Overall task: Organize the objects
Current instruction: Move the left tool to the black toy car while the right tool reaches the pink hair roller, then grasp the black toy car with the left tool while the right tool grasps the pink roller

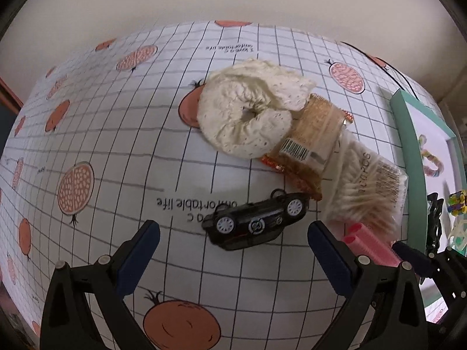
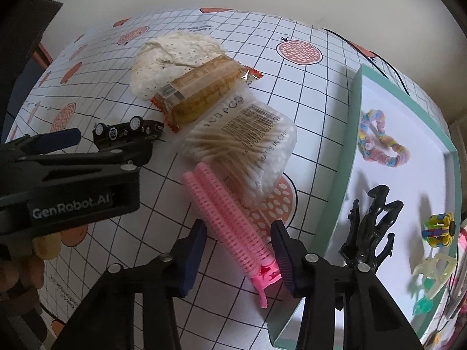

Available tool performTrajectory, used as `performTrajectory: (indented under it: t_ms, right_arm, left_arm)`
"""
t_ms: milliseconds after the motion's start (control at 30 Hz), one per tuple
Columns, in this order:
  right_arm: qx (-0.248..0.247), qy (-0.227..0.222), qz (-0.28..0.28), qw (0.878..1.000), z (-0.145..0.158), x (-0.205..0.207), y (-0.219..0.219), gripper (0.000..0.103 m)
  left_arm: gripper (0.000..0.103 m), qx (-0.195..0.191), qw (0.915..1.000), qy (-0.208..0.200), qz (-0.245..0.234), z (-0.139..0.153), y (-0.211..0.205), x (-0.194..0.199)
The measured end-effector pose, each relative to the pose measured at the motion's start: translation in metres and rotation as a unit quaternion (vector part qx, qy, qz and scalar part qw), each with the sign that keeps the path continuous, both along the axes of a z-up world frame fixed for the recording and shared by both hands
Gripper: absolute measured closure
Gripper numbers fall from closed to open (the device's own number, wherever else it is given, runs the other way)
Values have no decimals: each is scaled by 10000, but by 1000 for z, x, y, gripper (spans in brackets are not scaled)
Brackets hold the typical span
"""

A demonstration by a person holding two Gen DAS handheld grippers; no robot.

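The right gripper (image 2: 239, 250), jaws wide, straddles the pink hair roller (image 2: 230, 224) on the desk (image 2: 306, 93); closing comes next. The left gripper (image 1: 233, 250), also wide, faces the toy car (image 1: 256, 221) at twelve o'clock.

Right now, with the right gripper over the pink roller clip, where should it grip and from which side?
Grip the pink roller clip across its twin ribbed barrels, mid-length, coming straight down from above. It lies flat on the tablecloth, running lengthwise between the open right gripper, so the fingers already flank its long sides. Avoid the hinge tab at the near end and the swab bag at the far end.
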State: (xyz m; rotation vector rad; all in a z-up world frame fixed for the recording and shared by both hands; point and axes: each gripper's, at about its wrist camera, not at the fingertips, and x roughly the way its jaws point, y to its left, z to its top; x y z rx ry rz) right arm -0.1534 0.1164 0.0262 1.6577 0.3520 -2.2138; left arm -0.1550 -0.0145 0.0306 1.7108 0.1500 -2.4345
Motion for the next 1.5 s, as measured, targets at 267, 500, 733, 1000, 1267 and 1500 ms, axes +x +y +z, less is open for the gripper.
performTrajectory:
  t_ms: [267, 500, 733, 1000, 1267, 1500]
  right_arm:
    - [-80, -30, -21, 10000, 1, -7, -1, 55]
    - [-105, -44, -38, 9999, 2, -11, -4, 55]
    - [-105, -39, -45, 9999, 2, -14, -5, 55]
    - [-136, -54, -77, 9999, 2, -13, -11, 61]
    - [-331, -132, -49, 9994, 4, -19, -21, 70]
    - [-500, -101, 10, 9987, 16, -13, -37, 73]
  left_arm:
    - [10, -260, 9992, 211, -222, 0, 9, -3]
    - [29, -205, 9994, 231, -170, -8, 1, -10]
    - [48, -108, 9996, 178, -168, -7, 1, -9]
    - [49, -85, 9995, 180, -227, -5, 2, -7]
    - [49, -130, 9994, 226, -209, 3, -2, -2]
    - [49, -134, 9993, 298, -158, 11, -6, 2]
